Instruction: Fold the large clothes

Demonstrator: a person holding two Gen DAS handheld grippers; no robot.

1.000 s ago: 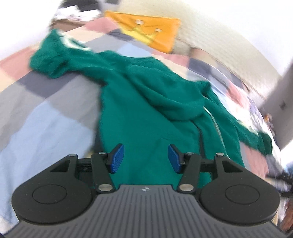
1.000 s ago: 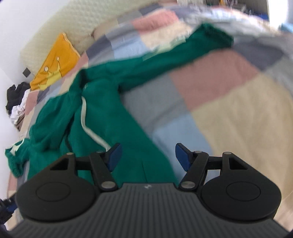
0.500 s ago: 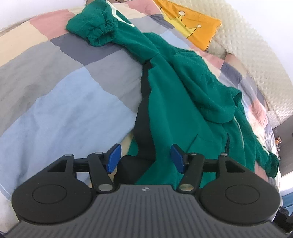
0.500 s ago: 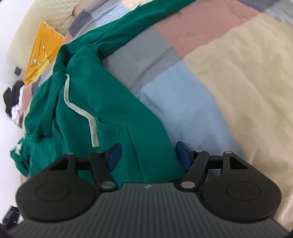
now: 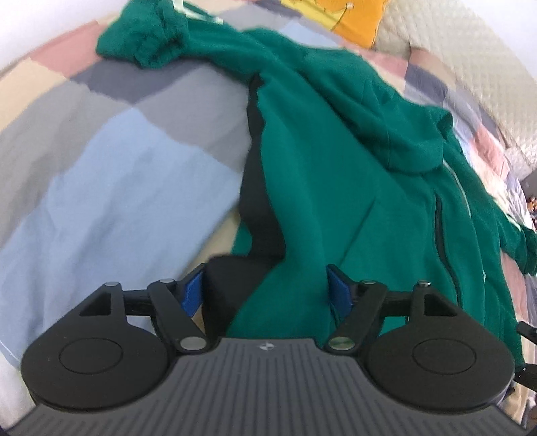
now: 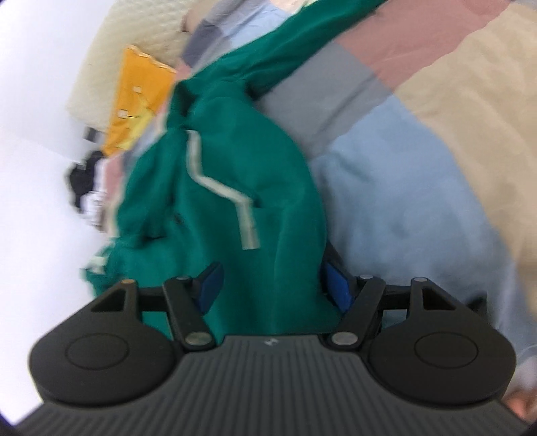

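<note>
The left gripper (image 5: 265,291) has just been widening, unclenched over the green hoodie (image 5: 335,174) hem. The right gripper (image 6: 272,285) straddles its other corner, pads apart, on the patchwork bed (image 6: 419,187).

Both black two-finger grippers, left (image 5: 265,290) and right (image 6: 270,283), are angled downward, blue-padded jaws spread; the left's have just been opening.

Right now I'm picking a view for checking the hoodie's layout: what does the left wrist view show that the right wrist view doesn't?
Only the left wrist view shows the bunched sleeve cuff and the black lining at the garment's edge. Only the right wrist view shows the pale drawstring and a dark clothes pile. Both show the green hoodie, patchwork bedspread, orange pillow and an open claw.
</note>
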